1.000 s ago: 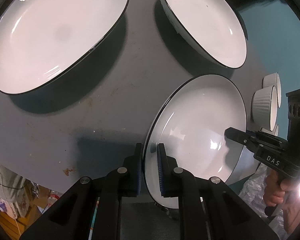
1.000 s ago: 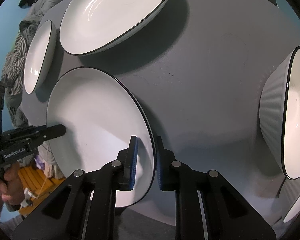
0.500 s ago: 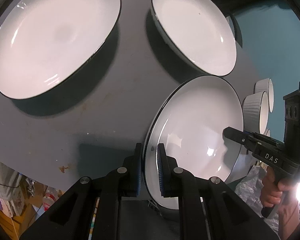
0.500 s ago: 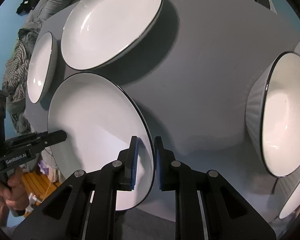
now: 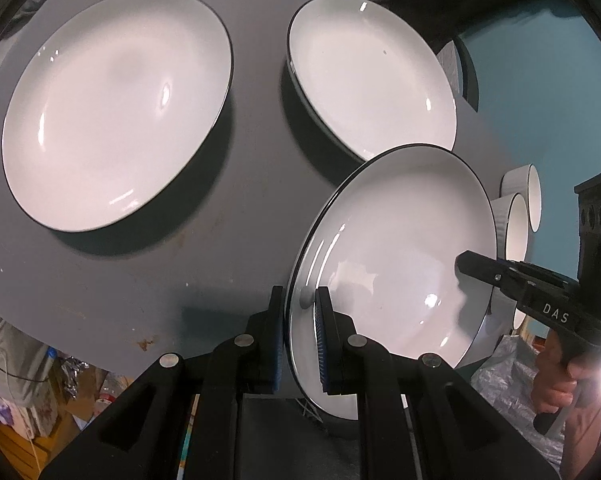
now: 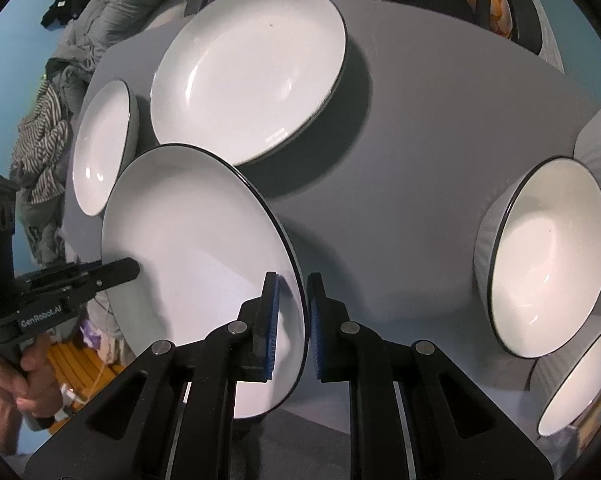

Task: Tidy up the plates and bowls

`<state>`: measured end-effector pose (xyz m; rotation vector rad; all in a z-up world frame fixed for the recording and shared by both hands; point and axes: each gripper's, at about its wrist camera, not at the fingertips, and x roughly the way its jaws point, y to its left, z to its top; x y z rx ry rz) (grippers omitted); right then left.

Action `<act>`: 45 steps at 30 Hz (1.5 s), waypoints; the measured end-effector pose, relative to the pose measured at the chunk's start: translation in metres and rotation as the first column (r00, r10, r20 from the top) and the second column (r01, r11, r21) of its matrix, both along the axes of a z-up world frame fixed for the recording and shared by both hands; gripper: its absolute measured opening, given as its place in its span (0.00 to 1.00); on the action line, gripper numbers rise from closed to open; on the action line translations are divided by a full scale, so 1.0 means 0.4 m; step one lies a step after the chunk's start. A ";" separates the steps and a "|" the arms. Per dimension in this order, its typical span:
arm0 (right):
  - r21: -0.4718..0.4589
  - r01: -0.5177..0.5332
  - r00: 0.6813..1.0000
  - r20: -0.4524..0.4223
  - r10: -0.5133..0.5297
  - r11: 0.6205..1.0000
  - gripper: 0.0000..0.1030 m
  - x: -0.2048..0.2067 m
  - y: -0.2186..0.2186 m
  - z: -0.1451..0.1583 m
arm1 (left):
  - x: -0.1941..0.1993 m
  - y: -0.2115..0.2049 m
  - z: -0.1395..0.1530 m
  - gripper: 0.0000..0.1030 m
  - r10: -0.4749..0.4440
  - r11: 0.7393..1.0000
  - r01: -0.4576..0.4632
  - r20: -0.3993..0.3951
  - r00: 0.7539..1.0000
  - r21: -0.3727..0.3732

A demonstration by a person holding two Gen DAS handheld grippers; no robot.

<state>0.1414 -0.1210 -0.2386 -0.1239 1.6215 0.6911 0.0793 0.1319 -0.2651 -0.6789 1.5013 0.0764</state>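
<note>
A white plate with a thin black rim (image 5: 400,248) hangs tilted above the grey table (image 5: 240,200), held from two sides. My left gripper (image 5: 300,308) is shut on its near left rim, blue pads pressing both faces. In the right wrist view the same plate (image 6: 188,248) sits between the pads of my right gripper (image 6: 292,300), which is shut on the opposite rim. Each view shows the other gripper reaching onto the plate, the right gripper (image 5: 472,264) and the left gripper (image 6: 116,272), each in a person's hand.
Two more white plates lie on the table, a large one (image 5: 116,108) at the left and another (image 5: 372,80) at the back. Ribbed white bowls (image 6: 548,256) (image 6: 576,376) stand at the right. Clothes (image 6: 40,148) pile beyond the table's far edge.
The held plate has risen with both grippers still gripping it. The plates and bowls on the table look smaller and farther off, and more of the table shows.
</note>
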 end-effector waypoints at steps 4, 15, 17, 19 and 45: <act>0.011 0.010 1.000 0.007 -0.010 1.000 0.14 0.024 0.001 0.010 | 0.024 0.011 0.017 0.12 0.002 1.000 -0.002 0.012 1.000 0.000; 0.034 0.013 0.999 0.032 -0.014 0.999 0.13 0.094 0.032 0.037 | 0.127 0.067 0.048 0.12 0.016 1.000 -0.017 0.043 0.999 0.023; 0.036 0.009 0.999 0.036 -0.011 0.999 0.13 0.109 0.041 0.036 | 0.143 0.082 0.049 0.12 0.018 0.999 -0.019 0.045 0.999 0.028; 0.038 0.006 0.999 0.039 -0.007 0.999 0.13 0.122 0.049 0.037 | 0.158 0.086 0.050 0.12 0.015 0.999 -0.017 0.044 0.999 0.038; 0.025 -0.039 0.999 0.005 0.039 0.999 0.14 0.295 0.151 -0.024 | 0.296 0.118 -0.012 0.13 0.065 0.995 -0.061 -0.053 0.996 0.078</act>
